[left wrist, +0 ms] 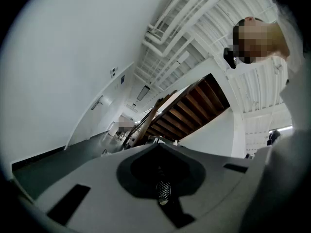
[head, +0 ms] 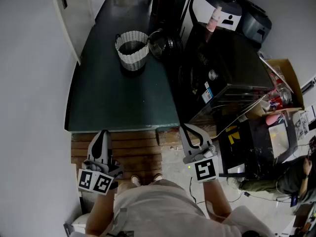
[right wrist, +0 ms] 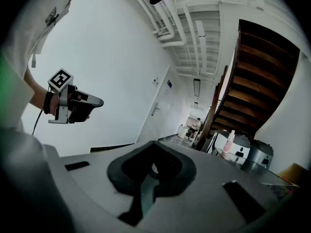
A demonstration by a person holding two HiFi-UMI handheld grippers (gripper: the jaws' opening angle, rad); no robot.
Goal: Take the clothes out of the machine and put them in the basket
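Plainly, with the left gripper [head: 102, 134] and right gripper [head: 185, 127] both empty, jaws together, well back from the machine [head: 222, 75], whose clothes are hidden, a blind reach could snag cloth or tip the basket [head: 132, 58] standing near it.

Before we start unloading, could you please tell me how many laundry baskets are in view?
1: a white woven basket standing on the dark floor, to the left of the black washing machine in the head view. Others may be hidden outside the frame.
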